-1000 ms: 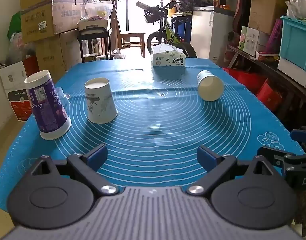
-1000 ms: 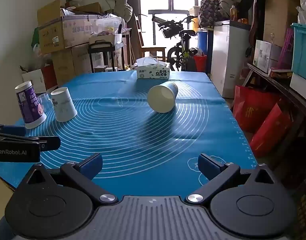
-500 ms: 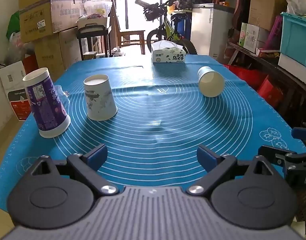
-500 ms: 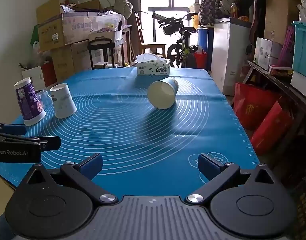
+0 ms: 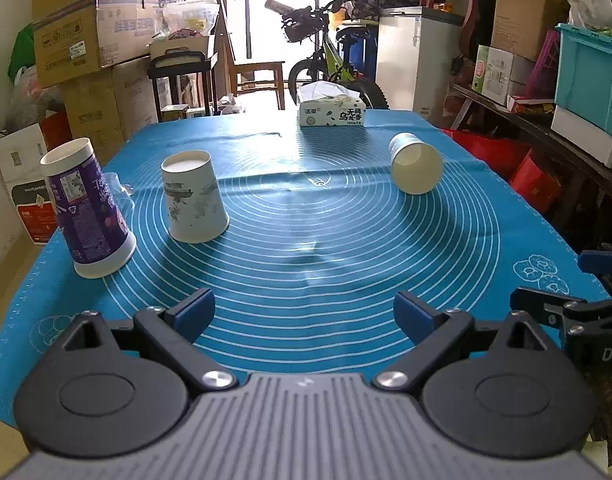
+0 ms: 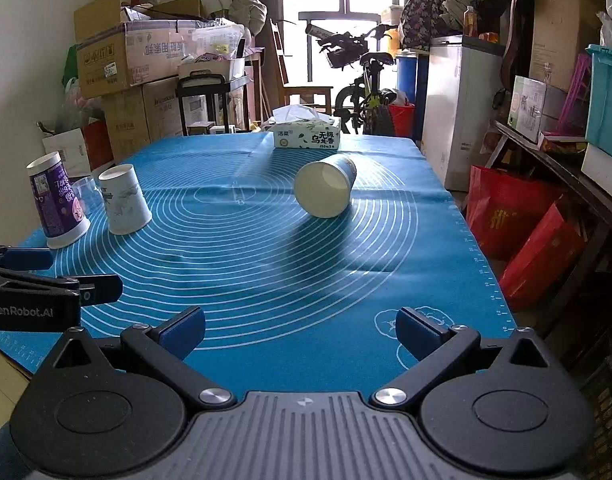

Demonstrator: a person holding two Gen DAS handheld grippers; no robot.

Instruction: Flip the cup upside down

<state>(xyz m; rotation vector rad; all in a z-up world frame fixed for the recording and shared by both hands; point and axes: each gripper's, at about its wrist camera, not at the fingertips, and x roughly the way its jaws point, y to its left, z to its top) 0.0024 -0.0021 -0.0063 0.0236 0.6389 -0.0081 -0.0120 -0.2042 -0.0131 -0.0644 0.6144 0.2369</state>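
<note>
A pale yellow paper cup [image 5: 415, 162] lies on its side on the blue mat [image 5: 313, 240], mouth toward me; it also shows in the right wrist view [image 6: 325, 192]. A white printed cup [image 5: 194, 196] and a purple cup [image 5: 86, 210] stand upside down at the left; the right wrist view shows the white cup [image 6: 124, 200] and the purple cup [image 6: 58, 200] too. My left gripper [image 5: 304, 312] is open and empty near the mat's front edge. My right gripper [image 6: 300, 330] is open and empty, well short of the lying cup.
A tissue box [image 5: 331, 111] stands at the mat's far end. A clear plastic cup [image 6: 83, 194] sits behind the purple cup. Boxes, a bicycle [image 5: 325, 56], a white cabinet and red bags [image 6: 517, 232] surround the table.
Both grippers have edged slightly, shifting the views a little. The cups have not moved and both grippers stay open.
</note>
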